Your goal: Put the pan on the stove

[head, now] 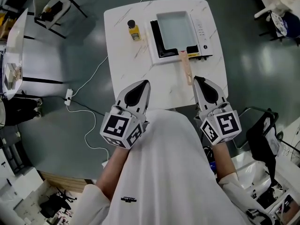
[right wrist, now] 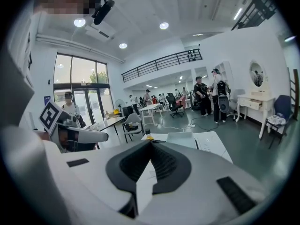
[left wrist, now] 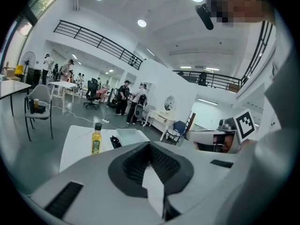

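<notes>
So here's where we're at: the pan (head: 174, 28) is already sitting on the stove (head: 200, 32), towards the far side of the white marble table (head: 124, 74). It's a rectangular pan, and its wooden handle (head: 185, 67) sticks out over the stove's near edge, pointing back at us. There's a little oil bottle (head: 134, 30) standing upright just to the left of the stove, not touching it.

We've got both grippers pulled in close to the chest, at the near edge of the table. On the left gripper (head: 146, 82) the jaws are pressed together with nothing between them. Same deal with the right gripper (head: 197, 78): jaws together and empty. Its tip points towards the end of the handle in the head view, but it isn't gripping it.
</notes>
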Action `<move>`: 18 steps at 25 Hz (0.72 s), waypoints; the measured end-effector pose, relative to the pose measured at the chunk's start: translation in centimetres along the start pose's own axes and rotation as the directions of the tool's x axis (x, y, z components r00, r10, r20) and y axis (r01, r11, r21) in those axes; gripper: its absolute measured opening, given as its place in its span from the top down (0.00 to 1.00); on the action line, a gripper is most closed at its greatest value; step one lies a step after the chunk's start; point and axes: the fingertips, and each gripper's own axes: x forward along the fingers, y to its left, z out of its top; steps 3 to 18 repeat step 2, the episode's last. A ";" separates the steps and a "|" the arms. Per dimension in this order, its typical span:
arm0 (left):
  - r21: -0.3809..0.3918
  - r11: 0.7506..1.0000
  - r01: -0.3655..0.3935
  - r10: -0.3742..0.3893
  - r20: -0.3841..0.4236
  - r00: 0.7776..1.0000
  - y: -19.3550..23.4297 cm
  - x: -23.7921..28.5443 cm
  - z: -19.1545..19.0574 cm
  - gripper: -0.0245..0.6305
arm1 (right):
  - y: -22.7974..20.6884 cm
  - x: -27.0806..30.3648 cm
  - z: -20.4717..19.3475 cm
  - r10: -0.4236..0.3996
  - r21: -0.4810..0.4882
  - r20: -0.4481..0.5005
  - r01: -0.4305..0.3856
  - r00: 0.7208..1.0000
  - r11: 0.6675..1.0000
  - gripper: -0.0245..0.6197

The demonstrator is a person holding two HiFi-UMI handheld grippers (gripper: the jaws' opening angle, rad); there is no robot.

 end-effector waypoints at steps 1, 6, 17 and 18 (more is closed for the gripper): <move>-0.001 1.000 0.001 -0.001 -0.001 1.000 -0.1 0.0 0.0 0.96 | 0.0 0.0 0.0 -0.002 -0.002 -0.001 0.002 1.000 1.000 0.96; -0.002 1.000 0.003 -0.003 -0.001 1.000 -0.1 0.0 -0.1 0.96 | 0.0 -0.1 0.0 -0.004 -0.003 -0.002 0.004 1.000 1.000 0.96; -0.002 1.000 0.003 -0.003 -0.001 1.000 -0.1 0.0 -0.1 0.96 | 0.0 -0.1 0.0 -0.004 -0.003 -0.002 0.004 1.000 1.000 0.96; -0.002 1.000 0.003 -0.003 -0.001 1.000 -0.1 0.0 -0.1 0.96 | 0.0 -0.1 0.0 -0.004 -0.003 -0.002 0.004 1.000 1.000 0.96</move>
